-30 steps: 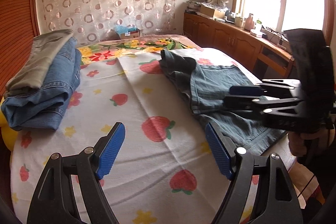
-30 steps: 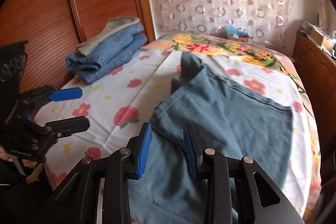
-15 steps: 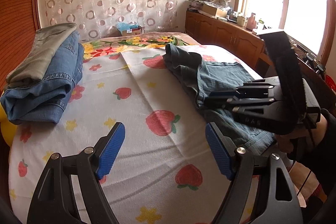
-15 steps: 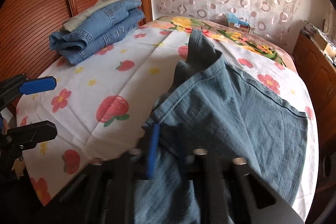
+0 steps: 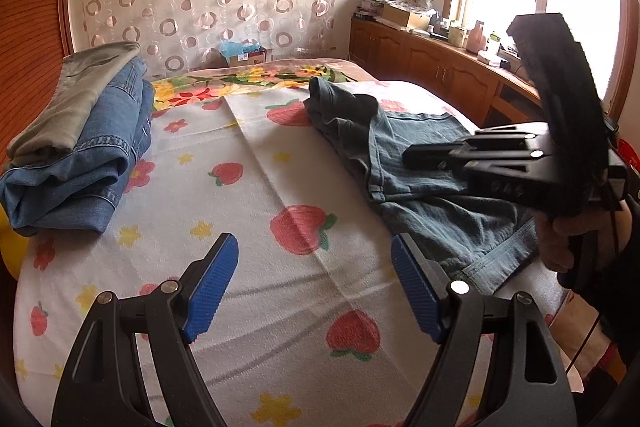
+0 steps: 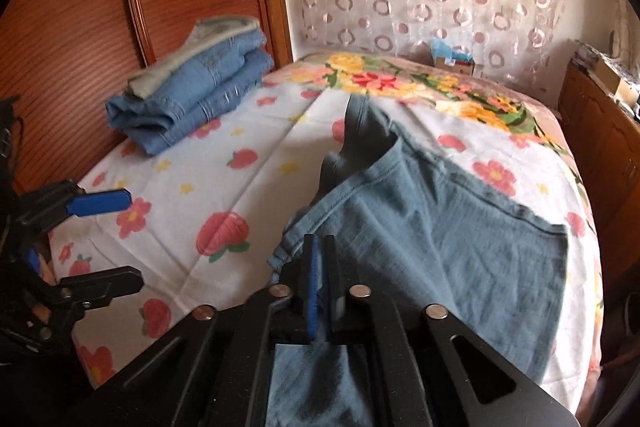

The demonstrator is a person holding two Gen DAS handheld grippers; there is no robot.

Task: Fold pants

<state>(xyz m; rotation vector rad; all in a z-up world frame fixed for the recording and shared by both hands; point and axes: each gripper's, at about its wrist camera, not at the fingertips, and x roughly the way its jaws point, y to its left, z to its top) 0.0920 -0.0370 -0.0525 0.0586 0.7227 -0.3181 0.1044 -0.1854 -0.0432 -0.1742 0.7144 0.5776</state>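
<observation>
I am looking at the pants (image 6: 436, 247) lying across the right half of the bed (image 5: 256, 187), partly folded, their near edge hanging over the bed's near side. I am holding the right gripper (image 6: 319, 267) with its jaws nearly together, easing apart slightly at this moment, and cloth is sitting between the blue pads (image 6: 311, 283) at a bunched edge of the pants. Whether the pinch is catching one layer or several, I cannot tell. The left gripper (image 5: 316, 291) is hanging spread wide over the bare strawberry sheet, pinching nothing, just left of the pants' hem (image 5: 486, 273).

In my judgement, the step in hand is securing the near edge for the next fold. To do it well, I am advising a firm re-clamp on the right before any lift, since the slackening jaws could drop the cloth. The left gripper is needing a matching hold on the hem so both corners rise level. The stack of folded jeans (image 5: 76, 147) is sitting well apart at the far left, so the fold has room.
</observation>
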